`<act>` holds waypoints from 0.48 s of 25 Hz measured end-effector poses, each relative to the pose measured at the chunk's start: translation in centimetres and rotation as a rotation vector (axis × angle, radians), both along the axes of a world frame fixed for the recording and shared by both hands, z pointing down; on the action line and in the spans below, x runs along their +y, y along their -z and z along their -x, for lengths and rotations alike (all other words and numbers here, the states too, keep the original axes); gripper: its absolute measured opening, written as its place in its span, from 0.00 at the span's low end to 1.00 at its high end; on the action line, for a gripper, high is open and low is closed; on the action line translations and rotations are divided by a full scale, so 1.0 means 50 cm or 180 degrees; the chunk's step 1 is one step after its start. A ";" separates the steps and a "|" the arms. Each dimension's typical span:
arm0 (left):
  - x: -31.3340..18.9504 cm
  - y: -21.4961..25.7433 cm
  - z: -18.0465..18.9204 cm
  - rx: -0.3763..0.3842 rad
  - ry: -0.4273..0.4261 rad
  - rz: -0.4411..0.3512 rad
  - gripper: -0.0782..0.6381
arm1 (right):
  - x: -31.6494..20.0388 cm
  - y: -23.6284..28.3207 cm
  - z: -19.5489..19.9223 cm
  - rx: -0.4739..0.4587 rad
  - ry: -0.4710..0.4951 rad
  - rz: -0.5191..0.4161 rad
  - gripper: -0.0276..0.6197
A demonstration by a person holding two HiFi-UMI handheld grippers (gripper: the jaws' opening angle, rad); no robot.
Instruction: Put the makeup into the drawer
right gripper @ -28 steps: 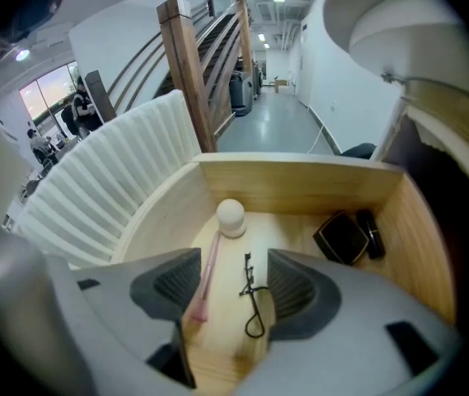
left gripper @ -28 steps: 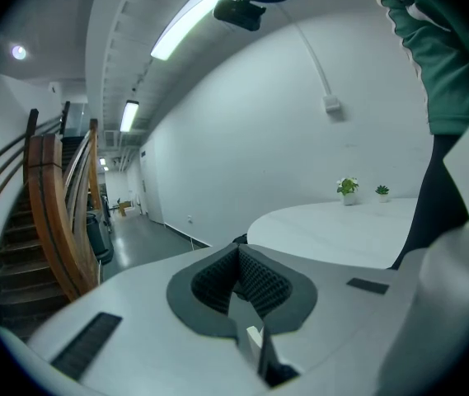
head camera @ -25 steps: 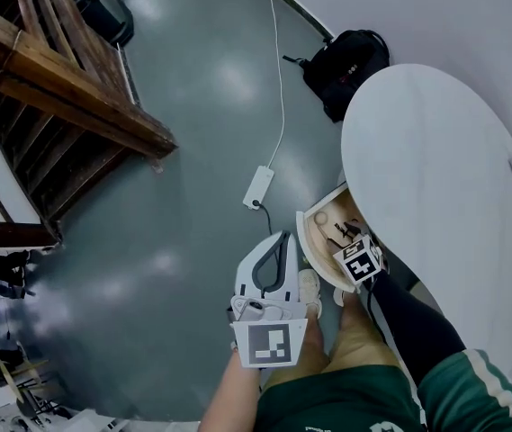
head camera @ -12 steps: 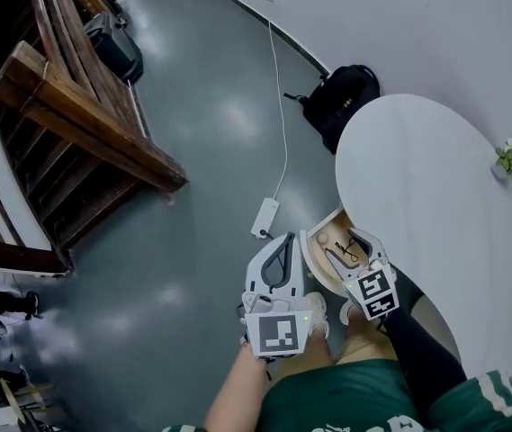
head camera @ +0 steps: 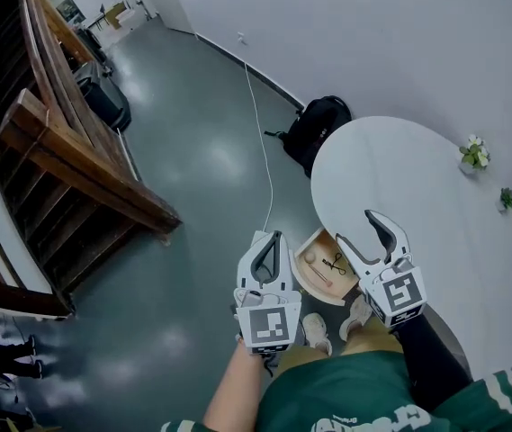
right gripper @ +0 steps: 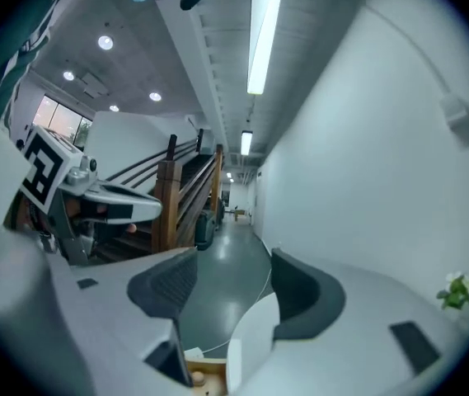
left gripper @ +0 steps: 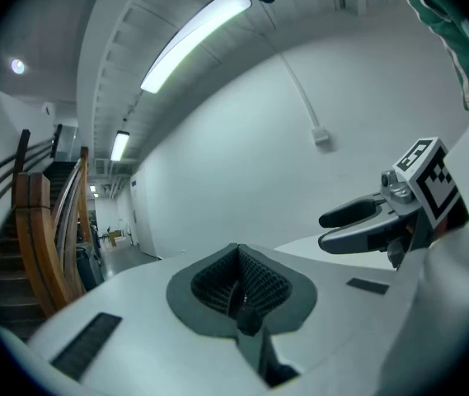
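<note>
left gripper (head camera: 272,238): clenched, empty, beside the drawer (head camera: 313,283) | right gripper (head camera: 356,228): released, jaws have just been opening, nothing between | drawer: open under the table (head camera: 426,196) edge | makeup (head camera: 335,264): small dark piece lying inside the drawer

Your left tool (head camera: 273,238) hangs over the grey floor (head camera: 193,169), jaws together. Your right tool (head camera: 354,226) has just been opening its jaws, nothing between them, beside the open drawer (head camera: 312,282) at the edge of the round white bench (head camera: 435,241).
</note>
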State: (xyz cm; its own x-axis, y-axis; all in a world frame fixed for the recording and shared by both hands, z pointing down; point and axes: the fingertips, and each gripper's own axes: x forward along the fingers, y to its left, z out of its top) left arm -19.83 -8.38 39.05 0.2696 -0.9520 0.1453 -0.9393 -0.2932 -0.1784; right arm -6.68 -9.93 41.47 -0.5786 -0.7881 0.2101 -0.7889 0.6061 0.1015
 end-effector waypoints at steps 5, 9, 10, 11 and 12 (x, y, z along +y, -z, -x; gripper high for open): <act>-0.014 0.046 -0.022 0.0033 -0.0108 -0.0101 0.11 | 0.014 0.089 -0.030 -0.0106 -0.0003 -0.0269 0.51; -0.026 0.064 -0.035 0.0071 -0.0145 -0.0142 0.11 | 0.008 0.123 -0.056 -0.0153 -0.0139 -0.0360 0.44; -0.027 0.069 -0.039 0.0072 -0.0155 -0.0160 0.11 | 0.006 0.127 -0.061 -0.0173 -0.0173 -0.0363 0.41; -0.029 0.073 -0.042 0.0070 -0.0160 -0.0173 0.11 | 0.004 0.129 -0.065 -0.0185 -0.0187 -0.0355 0.38; -0.029 0.074 -0.044 0.0071 -0.0160 -0.0178 0.11 | 0.002 0.130 -0.068 -0.0169 -0.0193 -0.0345 0.35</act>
